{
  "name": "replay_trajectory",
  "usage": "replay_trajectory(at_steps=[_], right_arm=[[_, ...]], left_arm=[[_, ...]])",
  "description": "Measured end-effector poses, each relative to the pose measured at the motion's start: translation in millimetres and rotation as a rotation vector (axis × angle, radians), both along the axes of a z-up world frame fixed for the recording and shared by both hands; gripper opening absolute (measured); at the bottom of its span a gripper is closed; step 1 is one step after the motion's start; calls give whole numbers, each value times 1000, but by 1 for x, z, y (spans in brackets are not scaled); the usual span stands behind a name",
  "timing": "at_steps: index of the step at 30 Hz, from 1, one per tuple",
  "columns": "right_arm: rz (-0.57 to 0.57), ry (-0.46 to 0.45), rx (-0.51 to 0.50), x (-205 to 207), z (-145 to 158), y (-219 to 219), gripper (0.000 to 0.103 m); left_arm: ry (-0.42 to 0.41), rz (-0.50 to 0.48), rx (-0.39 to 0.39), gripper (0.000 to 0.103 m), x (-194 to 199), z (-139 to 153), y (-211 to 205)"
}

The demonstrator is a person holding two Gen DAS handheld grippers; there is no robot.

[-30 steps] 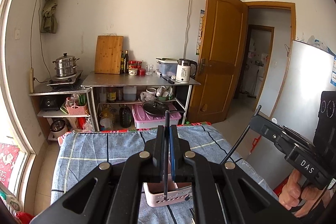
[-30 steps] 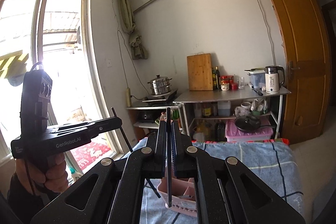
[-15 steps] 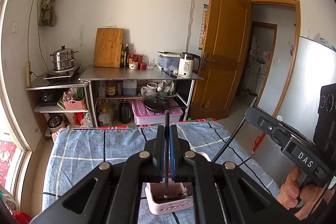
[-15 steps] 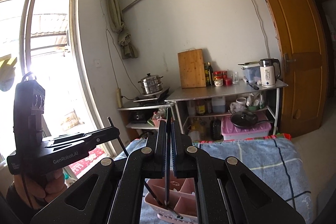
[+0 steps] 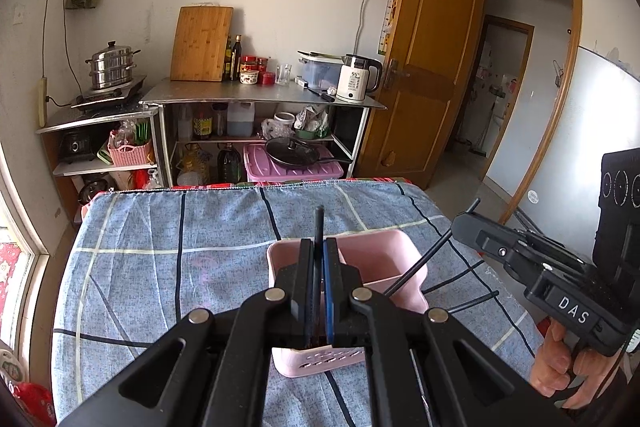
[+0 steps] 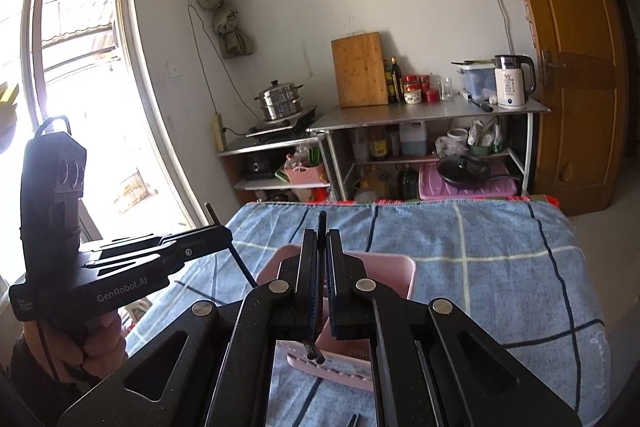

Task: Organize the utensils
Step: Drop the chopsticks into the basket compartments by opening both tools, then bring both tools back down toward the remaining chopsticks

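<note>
Your left tool (image 5: 319, 259) is clamped on a black chopstick (image 5: 319, 227), held upright over the pink basket (image 5: 384, 255) on the blue checked tabletop (image 5: 160, 267). Your right tool (image 6: 321, 251) is clamped on another chopstick (image 6: 321, 223), its lower end inside that basket (image 6: 394, 269).

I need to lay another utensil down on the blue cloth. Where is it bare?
The checked cloth is bare left of the pink basket and beyond it toward the far hem. It is crowded at the basket, where the left tool and right tool each grip a black chopstick; loose sticks lie to its right.
</note>
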State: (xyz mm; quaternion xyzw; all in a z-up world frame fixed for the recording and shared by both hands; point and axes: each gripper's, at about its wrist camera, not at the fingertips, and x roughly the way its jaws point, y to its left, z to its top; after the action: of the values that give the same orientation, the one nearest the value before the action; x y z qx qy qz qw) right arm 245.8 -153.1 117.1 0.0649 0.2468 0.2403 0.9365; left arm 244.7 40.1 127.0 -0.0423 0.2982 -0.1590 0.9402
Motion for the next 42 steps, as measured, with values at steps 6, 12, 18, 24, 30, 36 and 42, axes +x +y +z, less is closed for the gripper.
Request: replay_trajectory(at_steps=[6, 12, 18, 24, 30, 36, 42], right_arm=[[-9, -10, -4, -8, 2, -6, 13], [-22, -38, 12, -23, 12, -20, 14], [-38, -71, 42, -55, 18, -41, 14], [-50, -82, 35, -93, 11, -58, 14], [-63, -30, 36, -121, -16, -71, 15], [-67, 84, -5, -132, -61, -74, 15], [-78, 216, -59, -125, -108, -70, 14]], left_arm=[[-9, 14, -8, 18, -6, 0, 3], [-58, 59, -44, 36, -24, 11, 15], [-125, 88, -59, 41, -59, 21, 23], [-168, 93, -56, 45, -106, 16, 21], [-129, 58, -71, 46, -137, -12, 10], [-10, 12, -46, 47, -143, -58, -15], [168, 17, -26, 47, -125, -113, -37]])
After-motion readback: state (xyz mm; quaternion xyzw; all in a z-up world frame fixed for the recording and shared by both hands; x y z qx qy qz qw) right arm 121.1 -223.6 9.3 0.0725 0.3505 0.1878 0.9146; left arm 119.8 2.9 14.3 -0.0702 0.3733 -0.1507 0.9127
